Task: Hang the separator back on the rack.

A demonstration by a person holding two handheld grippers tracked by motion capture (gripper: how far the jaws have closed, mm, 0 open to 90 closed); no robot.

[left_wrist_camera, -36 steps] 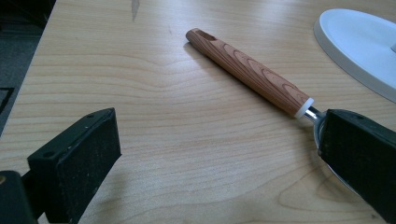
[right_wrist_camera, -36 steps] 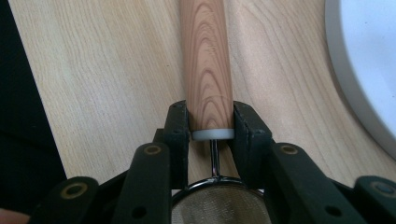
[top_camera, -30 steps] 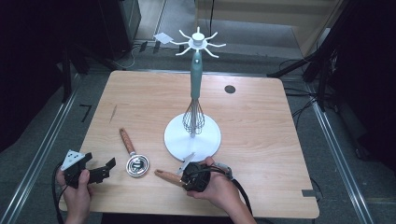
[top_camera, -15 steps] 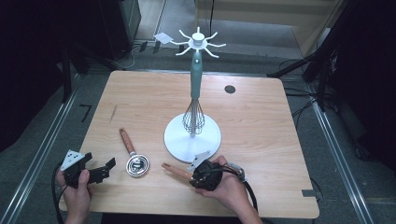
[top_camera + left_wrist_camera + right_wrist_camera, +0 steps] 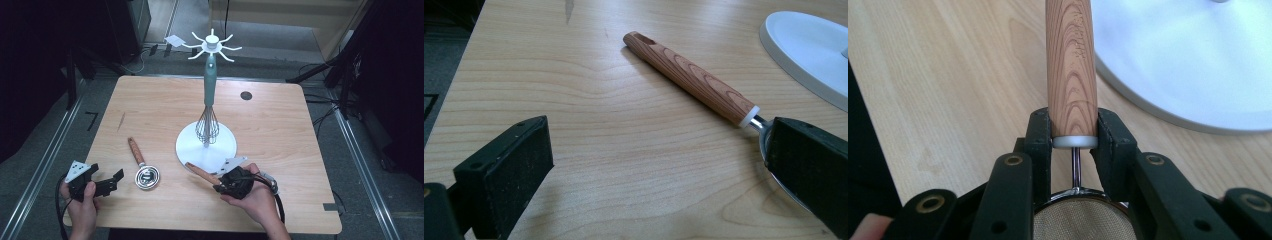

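While the right gripper [image 5: 1074, 131] clamps a strainer [image 5: 1071, 60], the left gripper [image 5: 659, 170] gapes.
Ahead of the strainer's handle lies the stand [image 5: 1193, 65]; a spoon [image 5: 691, 78] lies beyond the left jaws.

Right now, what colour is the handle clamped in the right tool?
Light brown wood grain, with a pale grey collar; the handle shows best in the right gripper view.

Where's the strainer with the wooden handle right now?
The strainer is clamped at its handle in the right gripper at the table's near edge, handle pointing toward the white stand base. In the high view it sits right of the ladle.
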